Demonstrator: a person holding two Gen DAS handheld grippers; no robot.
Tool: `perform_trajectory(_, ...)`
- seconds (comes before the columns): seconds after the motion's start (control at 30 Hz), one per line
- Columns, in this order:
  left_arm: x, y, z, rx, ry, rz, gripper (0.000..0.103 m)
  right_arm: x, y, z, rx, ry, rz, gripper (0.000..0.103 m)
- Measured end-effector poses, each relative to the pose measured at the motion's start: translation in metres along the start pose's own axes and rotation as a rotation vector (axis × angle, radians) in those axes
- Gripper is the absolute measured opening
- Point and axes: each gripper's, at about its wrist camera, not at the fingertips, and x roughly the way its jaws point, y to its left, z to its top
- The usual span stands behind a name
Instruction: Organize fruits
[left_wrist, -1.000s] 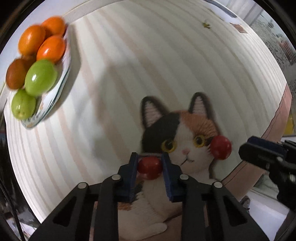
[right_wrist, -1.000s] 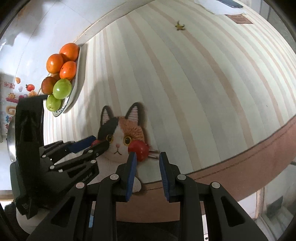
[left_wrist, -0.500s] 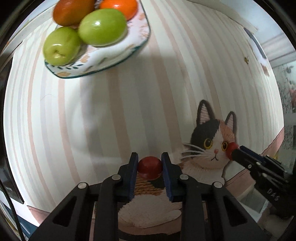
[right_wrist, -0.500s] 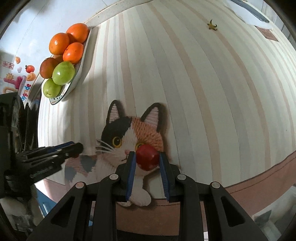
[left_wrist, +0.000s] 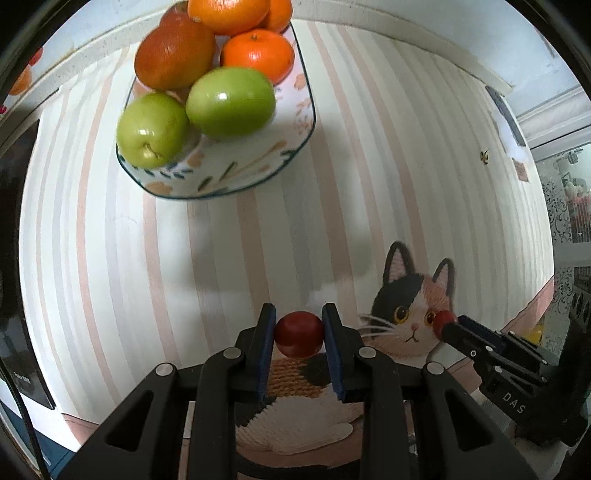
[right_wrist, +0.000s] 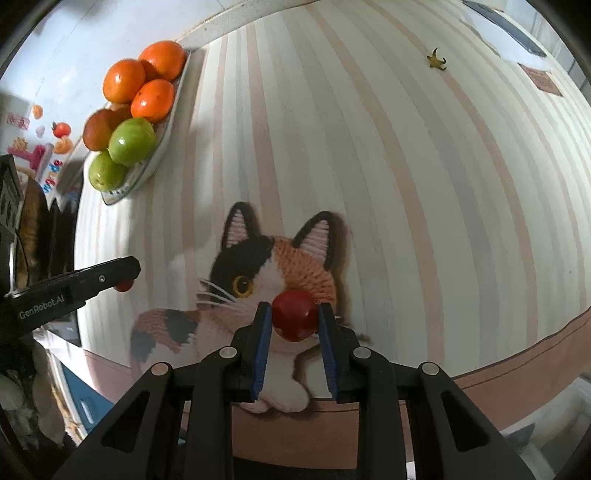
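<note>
**Fruit plate nears as both grippers carry cherry tomatoes**

The fruit plate (left_wrist: 236, 177), a patterned oval dish, sits on the striped tablecloth (left_wrist: 369, 147) and now fills the upper part of the left wrist view; a second ago it lay far off in the upper left corner, so the left gripper has travelled well toward it. The plate holds three tangerines (left_wrist: 258, 51), a reddish-brown fruit (left_wrist: 173, 55) and two green fruits (left_wrist: 231, 101), crowded toward one end, with bare glaze on the nearer side.

The calico cat mat (right_wrist: 273, 280) lies on the cloth near the table's front edge. A second ago both tomatoes were low over it; the one by the cat's cheek was not yet gripped, and now it is.

The right gripper (right_wrist: 294, 325) is pinching a cherry tomato (right_wrist: 294, 319) between its blue pads and hangs low over the cat's face, well apart from the plate. The left gripper (left_wrist: 299, 336) is likewise pressed onto its own cherry tomato (left_wrist: 299, 334), held clear above the cloth between mat and plate.

With both small fruits secured, the picking step looks finished. What remains, I judge, is delivery: the left tomato is closer, and the bare part of the plate seems the safest landing spot, since a round tomato could roll off the rim.
</note>
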Motion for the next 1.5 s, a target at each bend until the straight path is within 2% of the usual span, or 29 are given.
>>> perform_trajectory(0.27,-0.034,0.017,0.022,-0.055,-0.077,-0.039,0.023,-0.018,0.014,0.031,0.054,-0.044,0.156,0.027)
perform_trajectory(0.43,-0.04,0.027,0.055,-0.111,-0.129,-0.036,0.023,-0.005,0.04,0.078,0.111,-0.042,0.329,0.027)
perform_trajectory(0.53,-0.038,0.037,0.071,-0.138,-0.137,-0.025,0.023,0.007,0.065,0.108,0.111,-0.044,0.391,0.027)
perform_trajectory(0.6,-0.03,0.038,0.08,-0.149,-0.135,-0.008,0.023,0.017,0.079,0.127,0.11,-0.033,0.414,0.027)
perform_trajectory(0.77,-0.019,0.04,0.092,-0.154,-0.128,0.036,0.024,0.044,0.103,0.147,0.107,0.022,0.433,0.028)
perform_trajectory(0.83,-0.018,0.044,0.093,-0.174,-0.122,0.065,0.024,0.055,0.105,0.156,0.145,0.057,0.444,0.03)
perform_trajectory(0.87,-0.017,0.046,0.093,-0.193,-0.117,0.067,0.028,0.058,0.105,0.158,0.152,0.07,0.443,0.037)
perform_trajectory(0.9,-0.016,0.048,0.093,-0.202,-0.116,0.059,0.03,0.06,0.105,0.16,0.153,0.079,0.437,0.053)
perform_trajectory(0.93,-0.017,0.05,0.093,-0.212,-0.118,0.064,0.031,0.059,0.105,0.161,0.153,0.076,0.426,0.061)
perform_trajectory(0.97,-0.019,0.052,0.092,-0.218,-0.125,0.069,0.037,0.057,0.105,0.16,0.149,0.068,0.413,0.07)
perform_trajectory(1.0,-0.023,0.054,0.09,-0.221,-0.137,0.057,0.046,0.055,0.105,0.161,0.144,0.061,0.407,0.07)
perform_trajectory(1.13,-0.037,0.058,0.081,-0.208,-0.173,0.096,0.069,0.044,0.101,0.163,0.125,0.034,0.357,0.073)
perform_trajectory(1.2,-0.044,0.059,0.078,-0.2,-0.184,0.117,0.084,0.034,0.1,0.16,0.1,0.015,0.319,0.085)
perform_trajectory(1.3,-0.052,0.06,0.066,-0.188,-0.202,0.178,0.09,0.019,0.103,0.156,0.022,-0.021,0.202,0.093)
perform_trajectory(1.5,-0.066,0.06,0.045,-0.193,-0.251,0.296,0.09,-0.011,0.124,0.129,-0.182,-0.136,-0.066,0.097)
